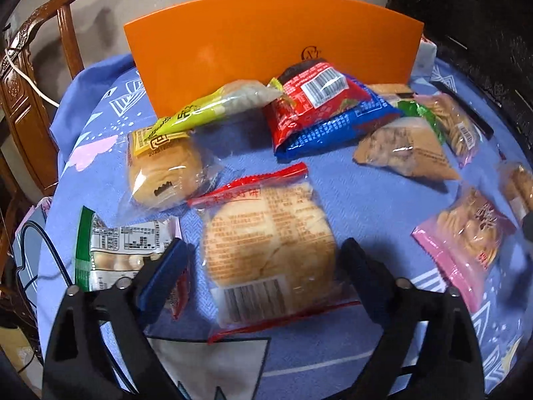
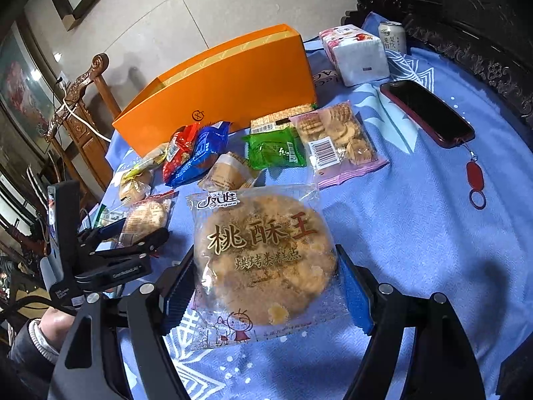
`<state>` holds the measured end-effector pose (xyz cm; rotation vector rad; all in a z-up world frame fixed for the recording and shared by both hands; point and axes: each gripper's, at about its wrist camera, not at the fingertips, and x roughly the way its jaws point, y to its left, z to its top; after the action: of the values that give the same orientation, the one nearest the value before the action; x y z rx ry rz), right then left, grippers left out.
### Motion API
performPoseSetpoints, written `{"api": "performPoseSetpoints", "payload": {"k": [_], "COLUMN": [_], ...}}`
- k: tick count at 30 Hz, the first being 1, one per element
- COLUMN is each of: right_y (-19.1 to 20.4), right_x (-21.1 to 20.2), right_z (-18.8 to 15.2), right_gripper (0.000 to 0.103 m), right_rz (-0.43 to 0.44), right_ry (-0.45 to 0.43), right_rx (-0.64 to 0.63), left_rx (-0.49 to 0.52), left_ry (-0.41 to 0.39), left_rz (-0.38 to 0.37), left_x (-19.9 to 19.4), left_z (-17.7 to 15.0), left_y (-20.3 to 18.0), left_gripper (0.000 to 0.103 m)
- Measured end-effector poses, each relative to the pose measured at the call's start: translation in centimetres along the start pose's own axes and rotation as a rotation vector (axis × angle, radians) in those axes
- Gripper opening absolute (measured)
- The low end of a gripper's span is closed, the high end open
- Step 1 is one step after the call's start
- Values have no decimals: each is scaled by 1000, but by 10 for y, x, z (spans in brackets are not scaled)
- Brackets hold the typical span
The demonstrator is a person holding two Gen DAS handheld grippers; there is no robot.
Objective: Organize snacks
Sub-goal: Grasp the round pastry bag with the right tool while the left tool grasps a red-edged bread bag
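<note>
Right hand-held gripper [image 2: 266, 276] clamps round, crumbly walnut cookie [image 2: 265, 256] in crinkly film.

A dark phone [image 2: 428, 113] in a red case lies on the blue patterned cloth [image 2: 416, 220] covering the tabletop, a red oval charm [image 2: 473, 171] on a cord trailing from its near end. Behind it, a pack of tissues [image 2: 358, 55] stands just beside a drink can [image 2: 393, 36]. A carved wooden chair [image 1: 40, 76] with a white cable [image 1: 28, 81] draped over it stands at the tabletop's left.
</note>
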<state>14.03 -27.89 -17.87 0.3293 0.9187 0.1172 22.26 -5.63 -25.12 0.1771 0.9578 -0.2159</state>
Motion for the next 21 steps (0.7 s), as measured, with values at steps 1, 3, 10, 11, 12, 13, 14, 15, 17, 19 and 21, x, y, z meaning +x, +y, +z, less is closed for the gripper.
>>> {"api": "performPoseSetpoints", "payload": {"k": [1,3,10,11,12,13,14,15,17,19,21], "right_y": [0,0,3,2,1,1,1,0,0,-1,-2], "right_x": [0,-2,-24,-25,-26,-27,-27,-27,-28,-31,-35], "right_z": [0,0,0,0,-1,-1,-2,-2,-2,-1,1], "right_gripper": [78,78,78,78,78,78,78,78,78,78,78], "right_rz": [8,14,-18,-18,-17,-19,-21,-26,-37,-47,-46], "right_ry": [-1,-7,-70,-72,-75,-77,-78,-79,-84,-95,-106], "right_rx": [8,14,-13,-11,-5,-1,-1,-2,-5,-10,-7], "left_rx": [-5,-12,-134,-131,-130,-129,-126,-123,-118,-112,-109], "left_ry": [0,2,-110,-140,-165,-187,-209,-226,-270,-299,-316], "left_rz": [0,-9,-166,-171,-183,-187,-189,-189,-188,-179,-171], "left_x": [-1,-4,-40,-50,-60,-68,-76,-83,-100,-114,-123], "left_z": [0,1,-5,-6,-7,-7,-7,-8,-8,-6,-3], "left_y": [0,-2,22,25,28,30,31,34,38,44,48], "left_gripper": [77,71,70,70,70,70,70,70,70,70,70]}}
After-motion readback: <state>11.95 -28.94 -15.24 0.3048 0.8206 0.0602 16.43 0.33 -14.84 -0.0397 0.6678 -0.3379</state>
